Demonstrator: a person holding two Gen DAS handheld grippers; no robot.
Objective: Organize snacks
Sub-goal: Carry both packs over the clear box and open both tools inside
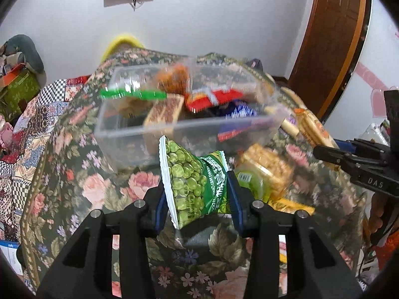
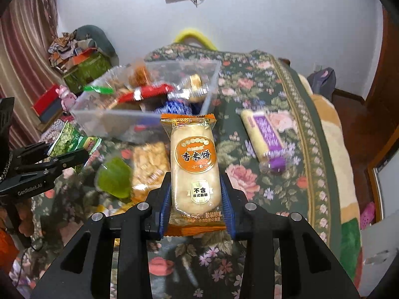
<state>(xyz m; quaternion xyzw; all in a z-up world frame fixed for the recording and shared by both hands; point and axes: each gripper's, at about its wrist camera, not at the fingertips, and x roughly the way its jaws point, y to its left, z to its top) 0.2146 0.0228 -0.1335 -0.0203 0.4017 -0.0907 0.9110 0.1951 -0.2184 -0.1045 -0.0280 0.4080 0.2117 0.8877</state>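
Altogether two packets are held: the left gripper (image 1: 197,189) clamps one green pea packet (image 1: 193,182), and the right gripper (image 2: 195,199) clamps one orange rice cracker packet (image 2: 194,172), both above the floral tablecloth (image 2: 251,99). One clear plastic box (image 1: 129,134) stands just ahead, several snacks inside. Only the right wrist view shows the purple-wrapped snack (image 2: 265,134) lying apart to the right. Between box and grippers lie a blurred peanut bar (image 2: 149,164) and a green packet (image 2: 114,179).
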